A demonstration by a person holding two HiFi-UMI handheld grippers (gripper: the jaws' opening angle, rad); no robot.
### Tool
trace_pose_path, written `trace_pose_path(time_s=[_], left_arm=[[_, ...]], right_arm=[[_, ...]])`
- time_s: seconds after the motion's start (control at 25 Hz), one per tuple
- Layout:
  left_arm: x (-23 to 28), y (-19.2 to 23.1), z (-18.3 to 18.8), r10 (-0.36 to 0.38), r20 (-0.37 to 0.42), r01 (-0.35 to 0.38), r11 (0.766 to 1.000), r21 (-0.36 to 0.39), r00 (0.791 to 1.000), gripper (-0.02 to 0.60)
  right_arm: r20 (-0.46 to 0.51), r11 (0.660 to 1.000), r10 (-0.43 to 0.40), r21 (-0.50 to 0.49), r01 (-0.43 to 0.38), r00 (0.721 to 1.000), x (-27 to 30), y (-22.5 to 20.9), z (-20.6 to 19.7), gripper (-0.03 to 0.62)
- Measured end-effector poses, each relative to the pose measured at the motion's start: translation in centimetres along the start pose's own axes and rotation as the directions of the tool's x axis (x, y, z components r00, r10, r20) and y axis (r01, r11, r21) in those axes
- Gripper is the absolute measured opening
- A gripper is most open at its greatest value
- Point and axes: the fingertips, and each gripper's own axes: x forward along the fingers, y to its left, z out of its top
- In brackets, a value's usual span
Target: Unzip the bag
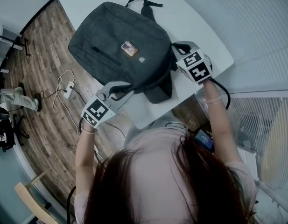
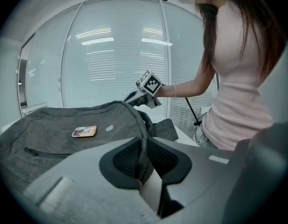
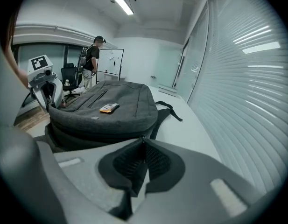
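Grey bag (image 1: 120,45) is lying on the worktop (image 1: 195,22). Left tool (image 2: 144,148) is clamping its edge, right tool (image 3: 144,146) is pinching the zipper pull (image 3: 142,138).

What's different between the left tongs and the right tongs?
The left tongs clamp a thick fold of the grey bag, with cloth between them; the right tongs almost meet, pinching only something tiny, likely the zipper pull. The left tongs sit at the bag's near left corner, the right tongs on its right side. Both are shut on the bag.

Grey backpack (image 1: 120,50) on white table (image 1: 190,17)
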Motion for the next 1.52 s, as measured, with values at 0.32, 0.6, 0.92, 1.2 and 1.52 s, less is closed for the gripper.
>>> trace_pose_path(time_s=[0.32,0.6,0.92,1.2,1.52], left_arm=[[0.4,0.0,-0.3,-0.020,-0.034,0.019,1.000,-0.021,0.999,0.066],[0.6,-0.1,-0.3,-0.039,-0.043,0.038,0.999,-0.030,0.998,0.066],[0.7,0.0,-0.7,-0.046,-0.053,0.045,0.999,-0.031,0.998,0.064],[0.8,-0.1,-0.5,-0.051,-0.060,0.049,0.998,-0.037,0.997,0.066],[1.0,-0.2,-0.6,-0.049,-0.073,0.047,0.998,-0.036,0.996,0.064]], right_arm=[[0.020,0.997,0.076,-0.031,-0.076,0.997,1.1,-0.9,-0.1,0.011],[0.047,0.990,0.131,-0.064,-0.128,0.990,2.0,-1.8,0.3,0.011],[0.068,0.979,0.187,-0.089,-0.181,0.980,3.1,-2.3,0.5,0.011],[0.067,0.966,0.229,-0.135,-0.219,0.971,3.7,-2.8,0.9,0.011],[0.050,0.946,0.277,-0.189,-0.263,0.960,4.6,-3.2,1.4,0.012]])
